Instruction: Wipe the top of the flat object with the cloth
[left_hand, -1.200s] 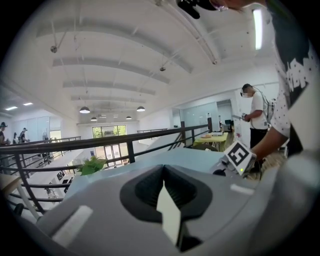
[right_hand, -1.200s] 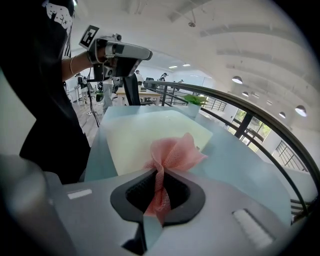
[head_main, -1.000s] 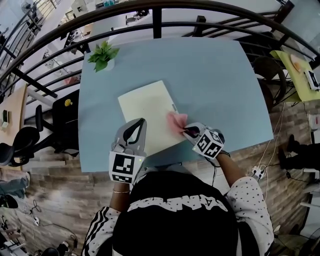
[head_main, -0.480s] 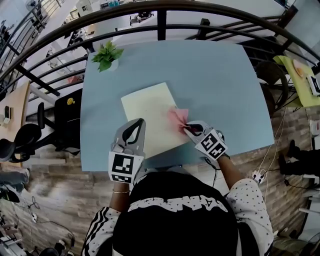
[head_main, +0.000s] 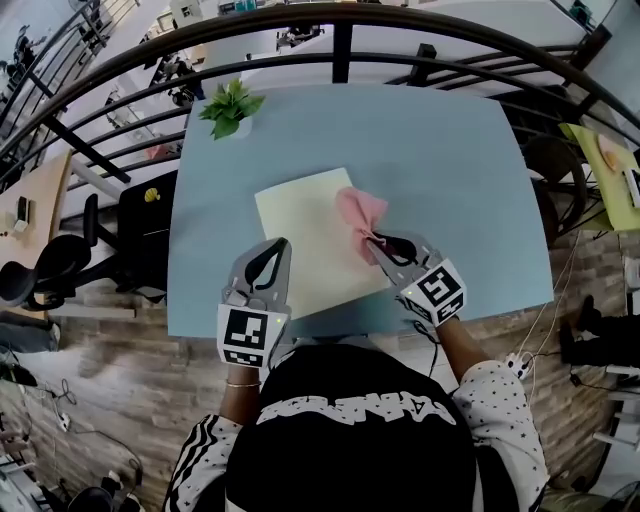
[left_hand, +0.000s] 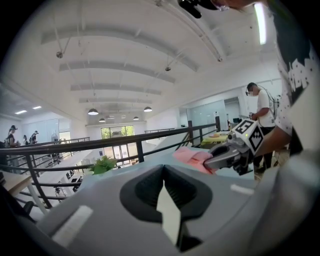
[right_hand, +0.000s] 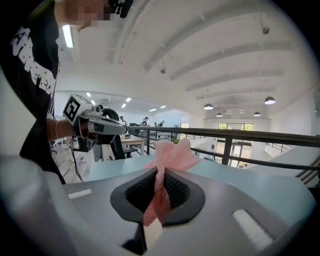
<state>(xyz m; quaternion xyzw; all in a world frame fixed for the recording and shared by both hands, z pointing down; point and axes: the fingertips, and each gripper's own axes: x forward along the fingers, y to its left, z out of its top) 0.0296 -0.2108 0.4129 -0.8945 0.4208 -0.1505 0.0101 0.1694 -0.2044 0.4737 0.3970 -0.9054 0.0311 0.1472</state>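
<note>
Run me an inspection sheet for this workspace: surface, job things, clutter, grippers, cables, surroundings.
Surface: blue table.
Job's things: pale flat sheet lying on the table; pink cloth resting on its right part.
Clutter: potted plant at the far left corner.
Grippers: left hand-held gripper shut on the sheet's left edge; right hand-held gripper shut on the cloth.
Cables: cords on the floor right of the table.
Surroundings: black railing around the table's far sides; office chair at left.

The blue table (head_main: 450, 170) carries a pale sheet (head_main: 305, 225) and a potted plant (head_main: 232, 108).
</note>
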